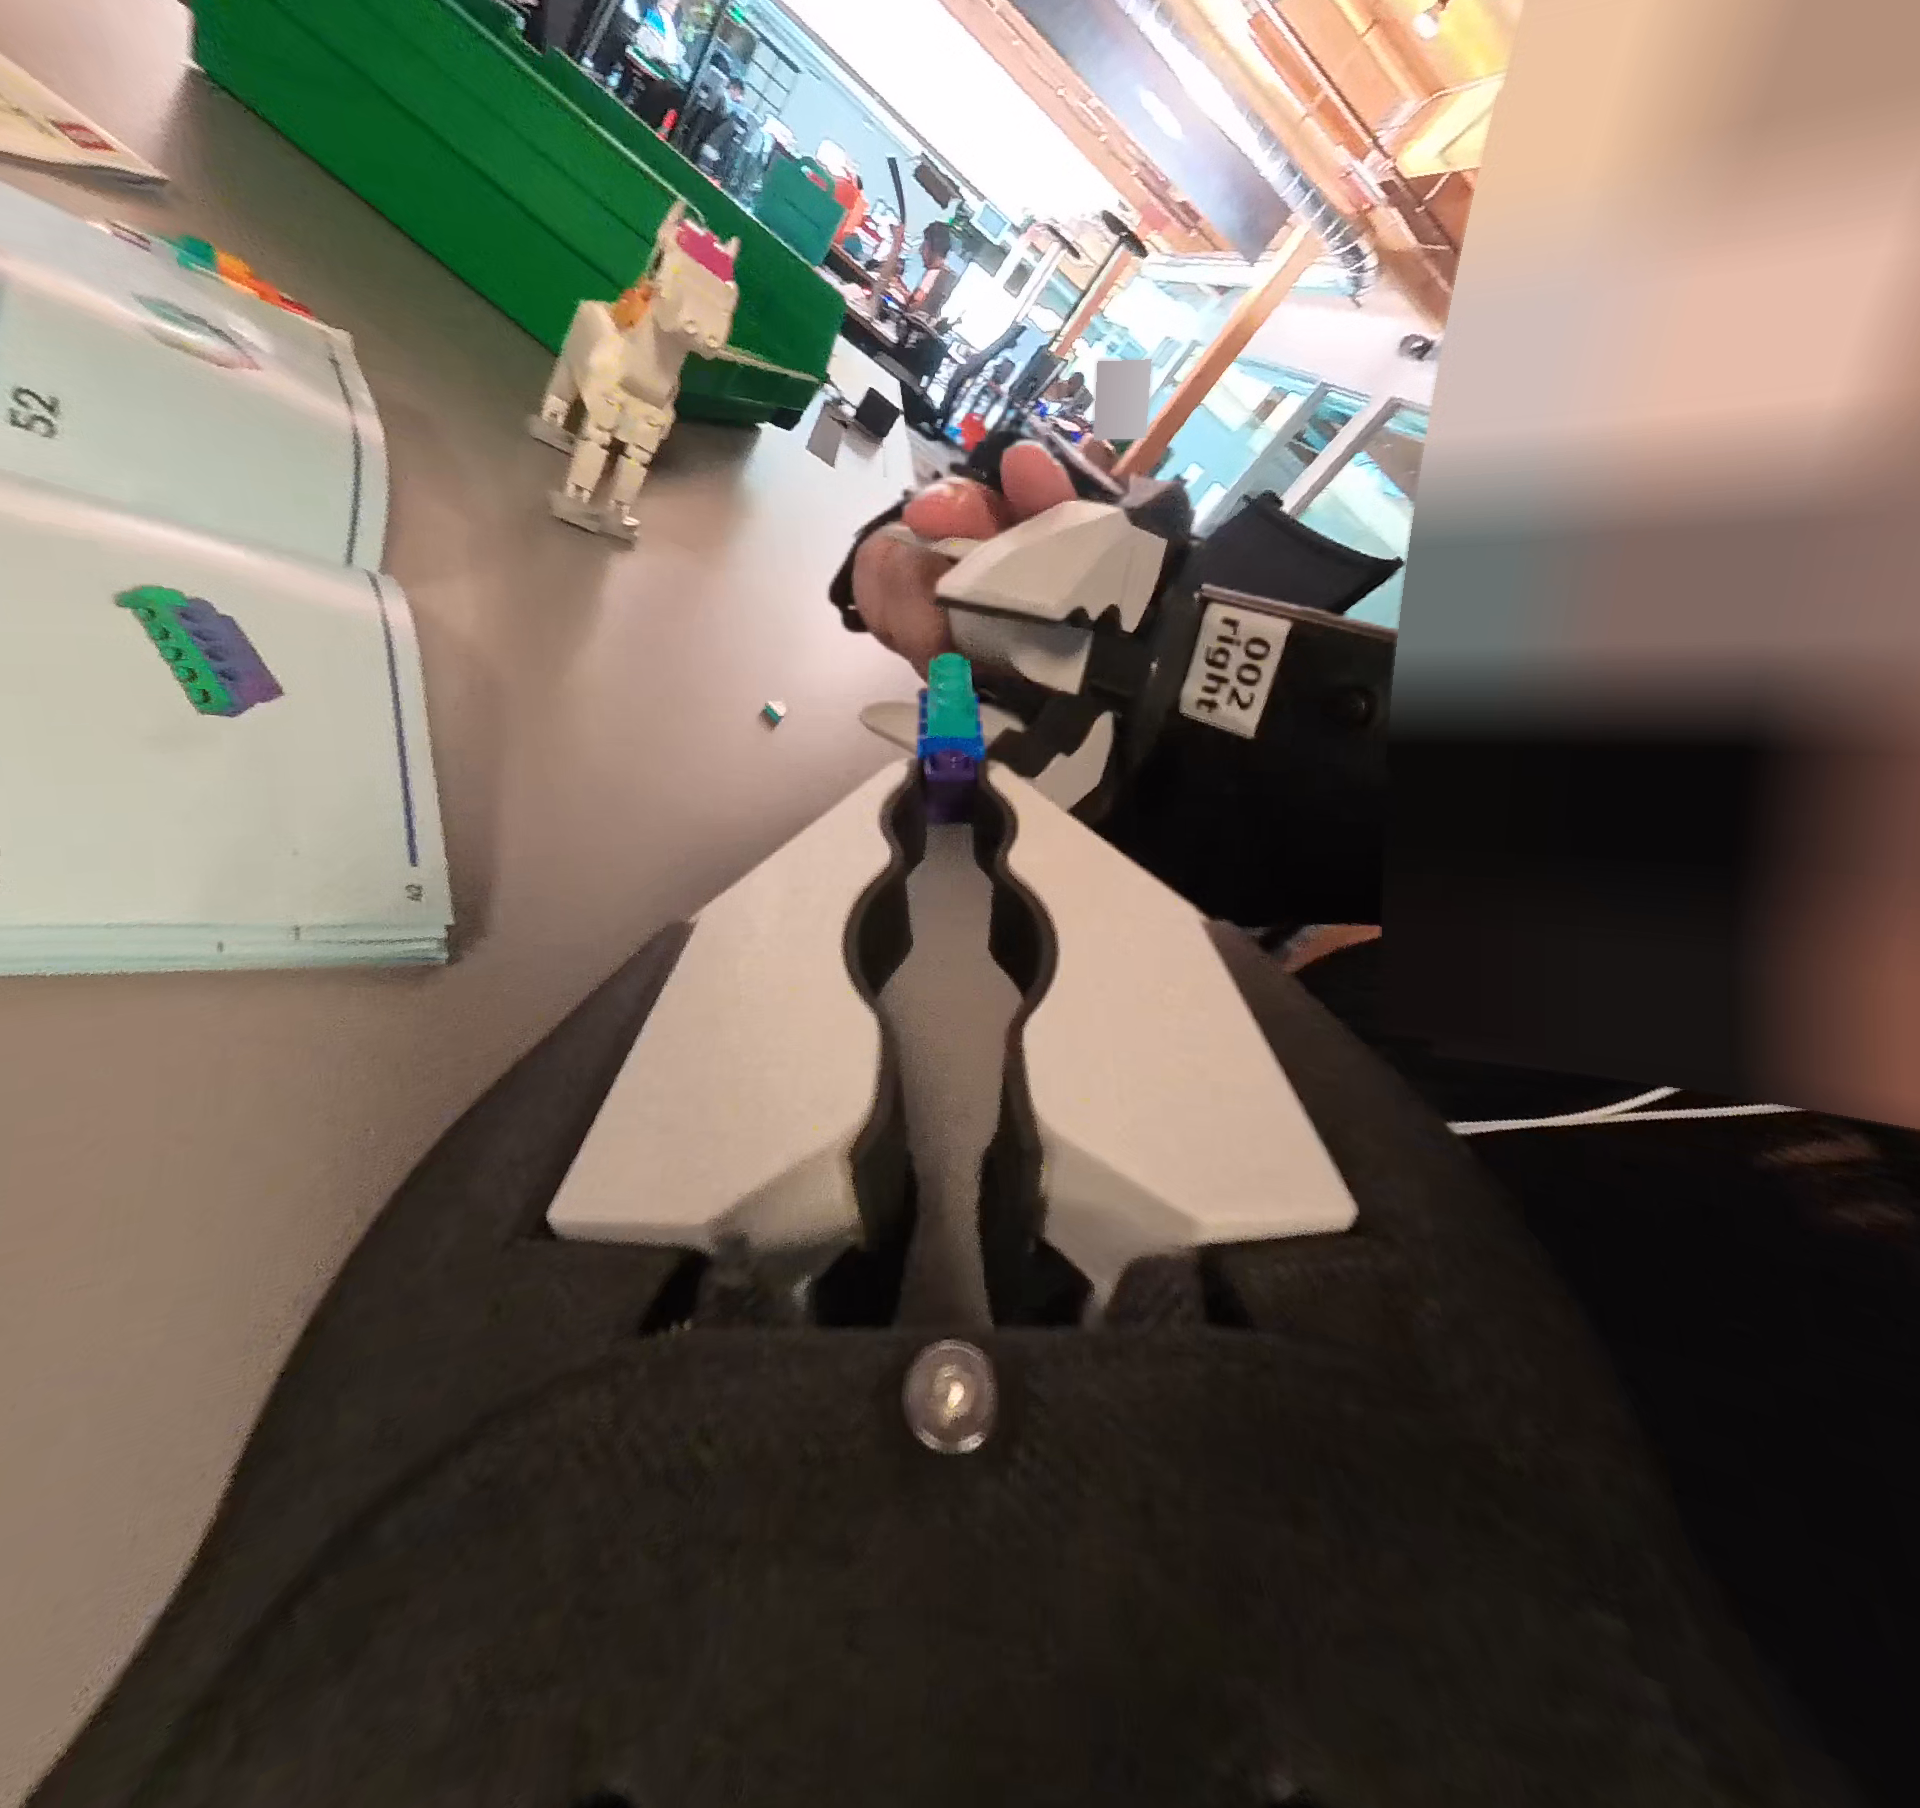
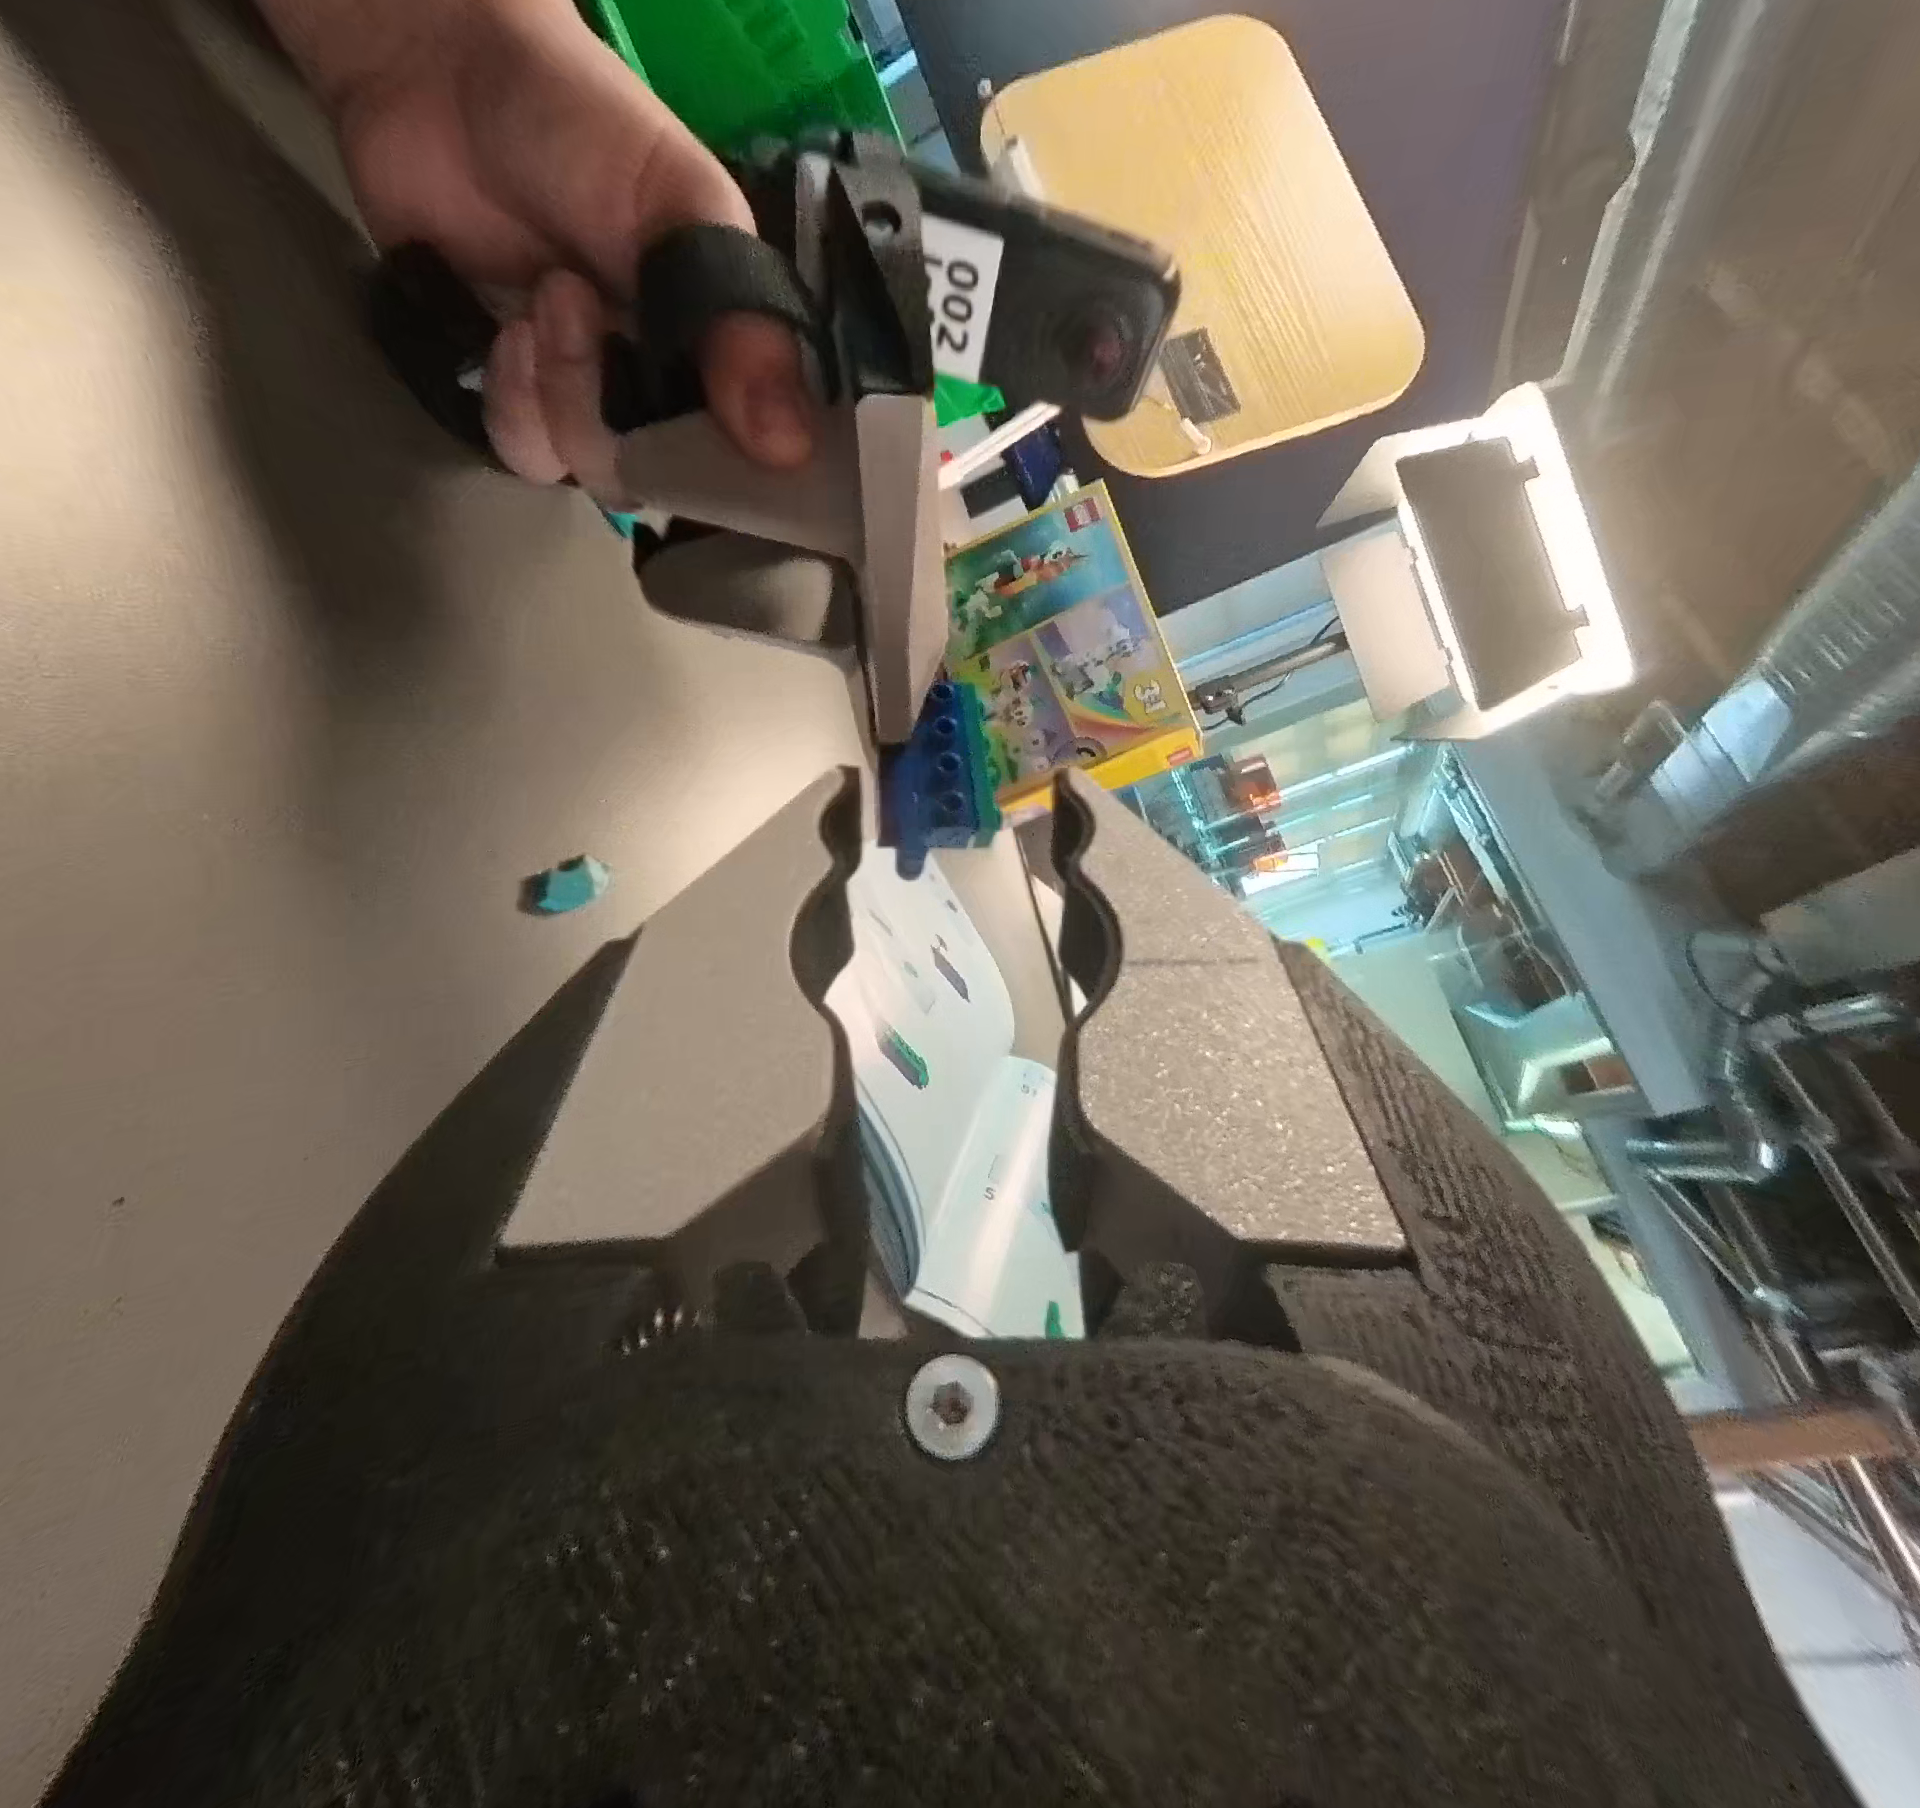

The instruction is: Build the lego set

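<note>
At centre frame of the left wrist view, the left tool (image 1: 948, 790) is clamped on a stack of purple, blue and teal bricks (image 1: 948, 735), raised above the tabletop (image 1: 644, 657). The right tool (image 2: 956, 797) stands open, its fingertips flanking the stack without closing. A white brick unicorn (image 1: 644, 356) stands at upper left beside an open instruction booklet (image 1: 208, 615).

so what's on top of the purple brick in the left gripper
A blue brick sits on the purple brick, with a teal brick on top of that. The left gripper covers the purple brick's sides, so its lower end can't be seen.
</note>
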A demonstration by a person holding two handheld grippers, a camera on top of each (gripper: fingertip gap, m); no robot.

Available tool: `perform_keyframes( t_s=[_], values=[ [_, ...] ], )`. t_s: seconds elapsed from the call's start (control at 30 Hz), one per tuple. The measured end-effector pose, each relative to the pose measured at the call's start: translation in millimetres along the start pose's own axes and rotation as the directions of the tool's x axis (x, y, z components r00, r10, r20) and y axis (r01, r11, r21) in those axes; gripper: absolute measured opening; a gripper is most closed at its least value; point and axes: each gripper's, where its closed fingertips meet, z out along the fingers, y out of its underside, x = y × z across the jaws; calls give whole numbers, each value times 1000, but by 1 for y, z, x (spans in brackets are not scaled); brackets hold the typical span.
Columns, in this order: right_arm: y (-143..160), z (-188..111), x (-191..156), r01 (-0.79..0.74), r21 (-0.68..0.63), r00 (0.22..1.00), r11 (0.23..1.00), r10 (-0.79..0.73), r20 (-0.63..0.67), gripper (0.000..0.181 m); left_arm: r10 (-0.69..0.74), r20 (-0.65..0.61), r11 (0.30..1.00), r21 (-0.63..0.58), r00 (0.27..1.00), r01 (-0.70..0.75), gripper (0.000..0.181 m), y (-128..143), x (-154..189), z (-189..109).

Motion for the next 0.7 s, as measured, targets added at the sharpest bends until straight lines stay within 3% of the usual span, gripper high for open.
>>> perform_keyframes(
  t_s=[0.17,0.6,0.7],
  values=[
    [-3,-1,-3,-5,13,1000,1000,4,25,22,-32,-35,999,-1,999,32,7,0,2,-1],
    [-2,1,-6,-77,18,995,997,76,59,21,-13,-7,1000,7,1000,13,7,-1,0,-2],
    [5,-6,-18,-160,14,969,987,154,193,45,85,64,996,-5,994,-85,7,0,-3,-4]
  ],
)
